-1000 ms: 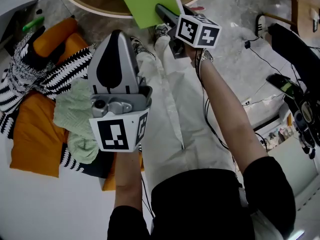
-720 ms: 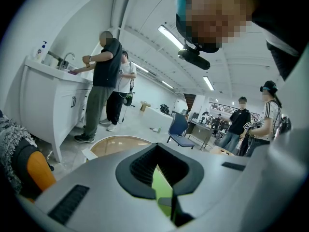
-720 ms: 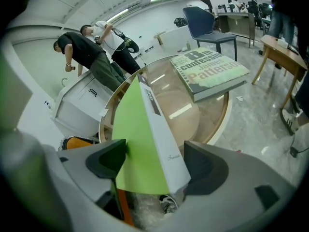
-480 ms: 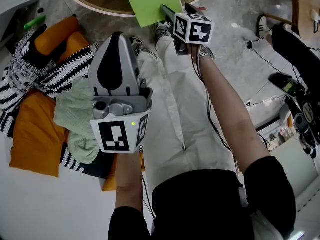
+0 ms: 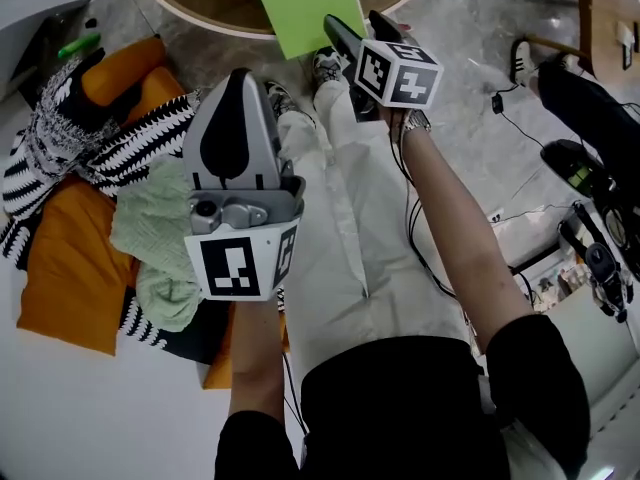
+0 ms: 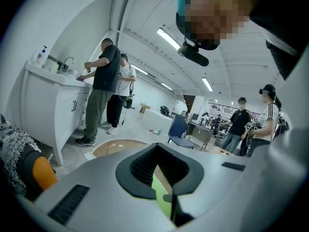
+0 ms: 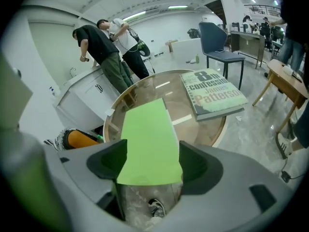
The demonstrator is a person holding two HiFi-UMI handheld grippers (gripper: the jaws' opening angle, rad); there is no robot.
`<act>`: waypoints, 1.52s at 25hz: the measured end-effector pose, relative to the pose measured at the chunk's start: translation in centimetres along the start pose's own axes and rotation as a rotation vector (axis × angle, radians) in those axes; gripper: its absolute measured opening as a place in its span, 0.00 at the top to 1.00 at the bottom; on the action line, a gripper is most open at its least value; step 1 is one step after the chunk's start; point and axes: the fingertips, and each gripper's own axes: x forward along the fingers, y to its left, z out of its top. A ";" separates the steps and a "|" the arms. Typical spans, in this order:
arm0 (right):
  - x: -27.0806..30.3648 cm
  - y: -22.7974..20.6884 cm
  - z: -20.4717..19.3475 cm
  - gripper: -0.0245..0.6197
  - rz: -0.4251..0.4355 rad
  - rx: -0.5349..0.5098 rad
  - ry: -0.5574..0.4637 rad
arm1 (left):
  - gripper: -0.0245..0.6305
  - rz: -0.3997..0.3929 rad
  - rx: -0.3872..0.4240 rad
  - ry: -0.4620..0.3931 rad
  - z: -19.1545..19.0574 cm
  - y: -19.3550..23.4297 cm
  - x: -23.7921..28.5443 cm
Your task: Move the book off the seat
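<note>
A green book (image 5: 300, 3) lies flat on the round glass table (image 5: 200, 13), its near end hanging over the rim. My right gripper (image 5: 358, 30) is at that near end. In the right gripper view the book (image 7: 147, 144) reaches in between the jaws of the right gripper (image 7: 150, 166), which stand wide apart and do not press on it. My left gripper (image 5: 238, 78) is held low over the person's lap, away from the table. The left gripper (image 6: 161, 178) has its jaws together, with nothing in them. No seat is visible.
A second, printed book (image 7: 212, 93) lies further in on the table. A heap of orange, striped and green cloth (image 5: 100, 198) lies on the floor at left. Cables and black gear (image 5: 590, 178) sit at right. People stand at a white counter (image 7: 106, 52); a blue chair (image 7: 219, 47) stands beyond.
The right gripper's jaws have spread apart at the green book's near end, and the book stays on the table. The left gripper has not moved.
</note>
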 end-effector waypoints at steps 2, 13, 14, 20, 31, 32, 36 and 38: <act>-1.3 1.0 1.2 0.47 0.024 0.007 -0.029 | 0.95 -0.004 0.004 -0.012 0.8 -0.3 -0.1; -10.5 8.3 7.7 0.94 0.155 -0.039 -0.252 | 0.95 -0.052 0.043 -0.105 6.0 -1.9 -1.5; -11.5 8.9 8.3 0.94 0.170 -0.045 -0.273 | 0.95 -0.055 0.048 -0.113 6.5 -2.1 -1.8; -17.8 12.5 12.2 0.94 0.233 -0.067 -0.409 | 0.95 -0.068 0.059 -0.155 9.4 -3.1 -3.3; -33.0 20.8 19.0 0.94 0.304 -0.221 -0.656 | 0.95 -0.101 0.088 -0.253 19.3 -7.4 -8.0; -34.0 21.5 19.4 0.94 0.311 -0.232 -0.668 | 0.95 -0.105 0.095 -0.263 20.2 -7.8 -8.4; -37.7 23.6 21.2 0.94 0.332 -0.266 -0.713 | 0.95 -0.109 0.124 -0.287 23.1 -9.4 -9.8; -39.6 24.6 21.8 0.94 0.344 -0.274 -0.732 | 0.95 -0.108 0.132 -0.289 24.2 -10.1 -10.8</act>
